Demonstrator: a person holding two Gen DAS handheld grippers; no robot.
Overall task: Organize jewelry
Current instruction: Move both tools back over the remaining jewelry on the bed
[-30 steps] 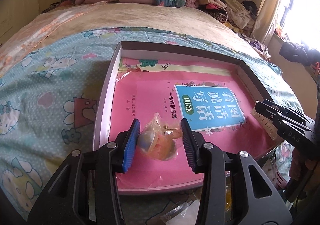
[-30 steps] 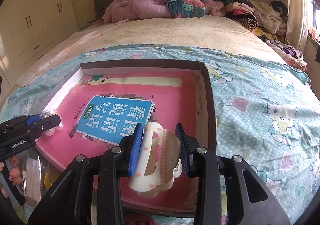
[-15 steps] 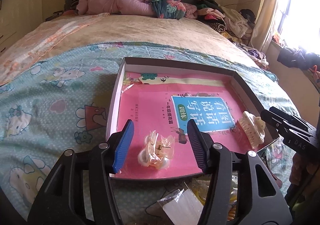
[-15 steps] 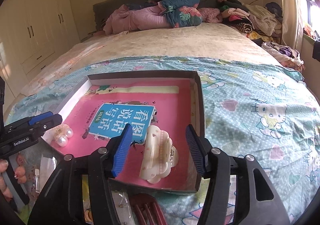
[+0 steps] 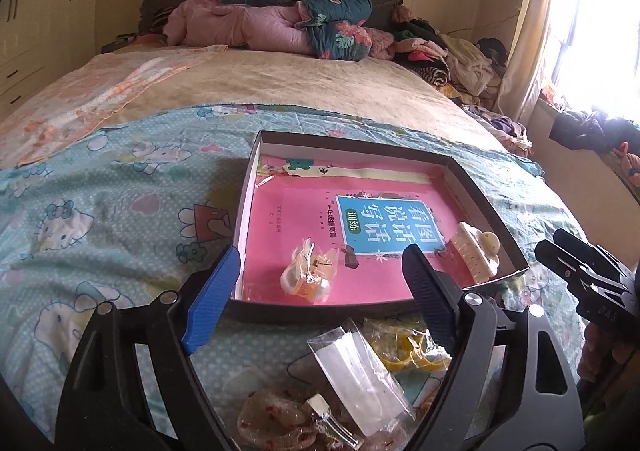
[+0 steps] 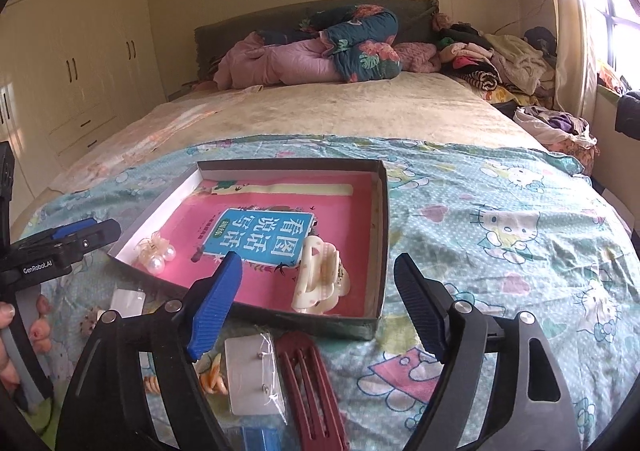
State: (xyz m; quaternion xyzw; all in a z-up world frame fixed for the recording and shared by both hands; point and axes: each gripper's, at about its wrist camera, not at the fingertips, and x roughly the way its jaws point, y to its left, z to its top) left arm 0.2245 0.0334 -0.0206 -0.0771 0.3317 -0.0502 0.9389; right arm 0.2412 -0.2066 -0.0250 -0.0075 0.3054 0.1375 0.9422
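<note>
A shallow dark box (image 5: 344,145) lined with a pink book lies on the bed. Near its front left corner lies a small clear bag of pearl earrings (image 5: 308,277), also in the right wrist view (image 6: 158,255). A cream claw hair clip (image 6: 320,279) rests by the front right wall, also in the left wrist view (image 5: 476,255). My left gripper (image 5: 320,251) hangs back from the box's front edge, jaws opening, nothing touching the pads. My right gripper (image 6: 318,259) is likewise drawn back, jaws opening, clear of the clip.
Loose items lie in front of the box: clear packets (image 5: 356,367), yellow bands (image 5: 408,347), a dark red hair clip (image 6: 308,383), a card of studs (image 6: 252,379). Quilts (image 6: 320,51) and clothes are piled at the headboard. A window is at the right, wardrobes at the left.
Both grippers have let go and widened. The earring bag and the cream clip now lie free in the box. Both hands have drawn back and upward.
</note>
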